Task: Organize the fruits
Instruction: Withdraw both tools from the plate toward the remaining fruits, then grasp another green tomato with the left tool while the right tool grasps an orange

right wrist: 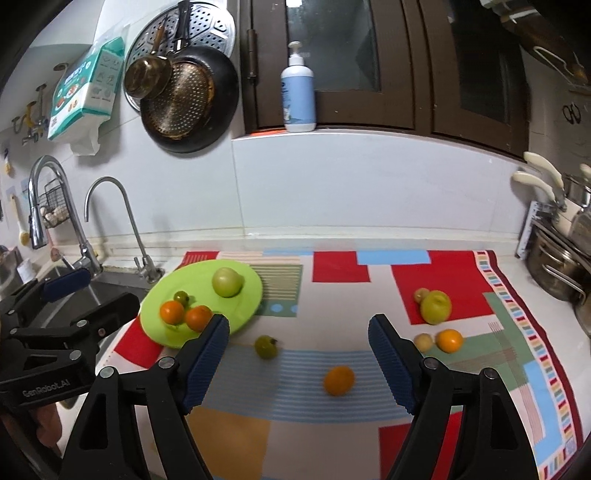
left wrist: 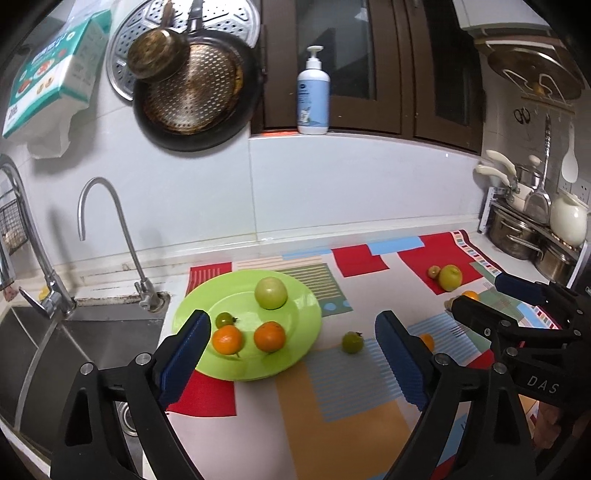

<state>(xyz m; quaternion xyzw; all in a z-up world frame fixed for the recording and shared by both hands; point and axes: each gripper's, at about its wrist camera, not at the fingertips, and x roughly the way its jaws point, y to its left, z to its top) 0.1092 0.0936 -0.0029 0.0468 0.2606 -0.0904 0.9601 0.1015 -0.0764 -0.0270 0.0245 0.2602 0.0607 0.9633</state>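
The orange (right wrist: 339, 380) sits on the table between the wide-open, empty right gripper (right wrist: 299, 365) fingers (round, so it rolls). A bad squeeze could knock it away.

Showing a kitchen with a pale tiled wall (right wrist: 332, 192) running along the far side. Hanging there at far left: a dark perforated frying pan (right wrist: 188, 99), a small brass saucepan (right wrist: 146, 79) and a round steel steamer tray (right wrist: 207, 26). Standing on the far ledge, a white-and-blue pump bottle (right wrist: 298, 94) before dark brown glazed cabinet doors (right wrist: 369, 55). Curving over a steel sink (left wrist: 74, 343) at left, a slim gooseneck tap (right wrist: 122, 225). Crowding the right, stacked steel pots (left wrist: 517, 236).
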